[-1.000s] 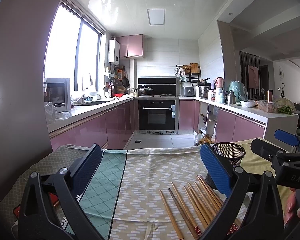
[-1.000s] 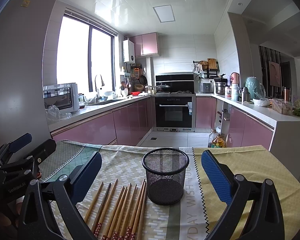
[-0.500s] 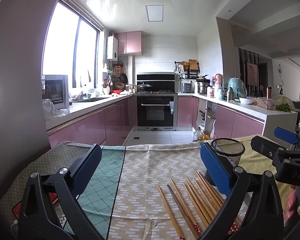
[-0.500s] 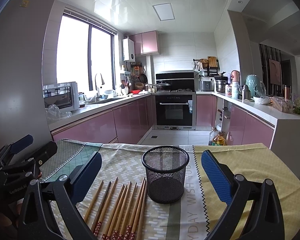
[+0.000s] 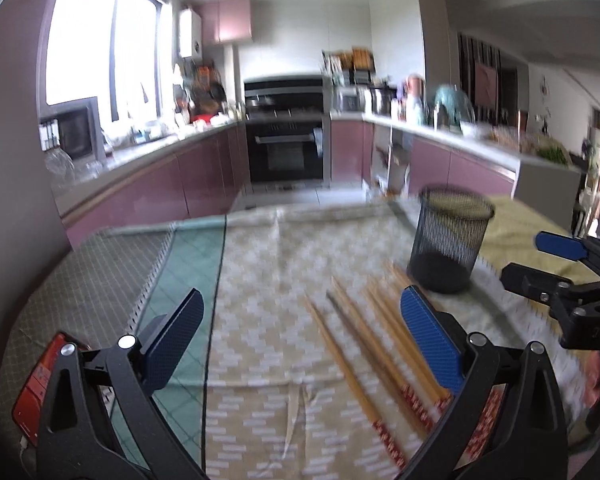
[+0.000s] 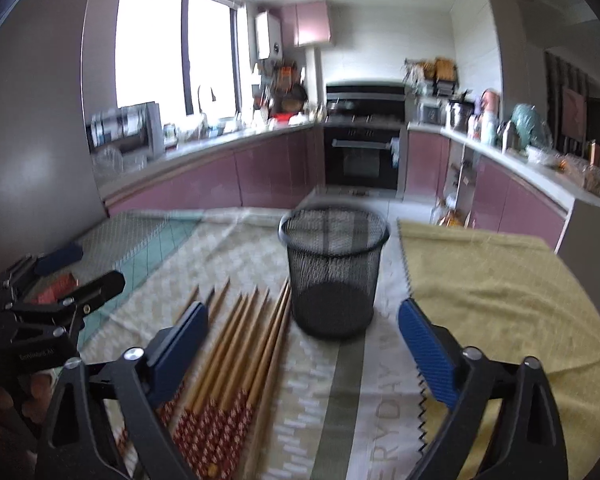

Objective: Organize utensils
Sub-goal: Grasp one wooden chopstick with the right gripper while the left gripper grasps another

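Observation:
Several wooden chopsticks (image 5: 364, 356) with red patterned ends lie side by side on the patterned cloth; they also show in the right wrist view (image 6: 236, 348). An empty black mesh cup (image 5: 450, 240) stands upright just right of them, and shows in the right wrist view (image 6: 334, 272). My left gripper (image 5: 300, 340) is open and empty above the cloth, left of the chopsticks. My right gripper (image 6: 302, 344) is open and empty, above the chopsticks' near ends and in front of the cup. Each gripper shows in the other's view: the right (image 5: 560, 268), the left (image 6: 56, 280).
The table carries a teal checked cloth (image 5: 180, 264), a cream patterned cloth (image 5: 268, 264) and a yellow towel (image 6: 492, 280). A red object (image 5: 36, 380) lies at the near left edge. Pink kitchen cabinets (image 5: 152, 192) and an oven (image 5: 286, 152) stand behind.
Both grippers have tilted down and moved forward toward the table. The chopsticks and the cup now sit larger and nearer in both views. Both grippers stay open.

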{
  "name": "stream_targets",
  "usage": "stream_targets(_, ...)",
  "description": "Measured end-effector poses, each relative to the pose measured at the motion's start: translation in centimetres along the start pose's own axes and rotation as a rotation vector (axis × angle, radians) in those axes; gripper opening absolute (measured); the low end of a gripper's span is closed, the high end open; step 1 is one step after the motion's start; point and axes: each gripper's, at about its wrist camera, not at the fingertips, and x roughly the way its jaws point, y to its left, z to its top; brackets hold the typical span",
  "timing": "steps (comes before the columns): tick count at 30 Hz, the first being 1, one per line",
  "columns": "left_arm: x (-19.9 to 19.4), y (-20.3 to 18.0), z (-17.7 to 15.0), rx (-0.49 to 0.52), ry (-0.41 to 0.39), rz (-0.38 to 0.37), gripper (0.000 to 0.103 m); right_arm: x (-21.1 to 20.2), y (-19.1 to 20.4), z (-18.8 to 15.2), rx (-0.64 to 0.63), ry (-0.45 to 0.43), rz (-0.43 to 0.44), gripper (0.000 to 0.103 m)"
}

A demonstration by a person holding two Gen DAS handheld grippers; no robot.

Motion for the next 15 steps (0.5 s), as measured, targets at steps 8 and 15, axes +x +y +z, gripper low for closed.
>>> stream_targets(8, 3.3, -0.1, -1.6, -0.016, 0.136, -0.076, 0.079, 3.5, 0.3, -1.2, -0.005, 0.17, 0.04, 0.05)
stream_targets(15, 4.9, -0.8, -1.8, -0.012, 0.245, -0.132, 0.067, 5.2, 0.5, -1.1, -0.026, 0.249, 0.046, 0.038)
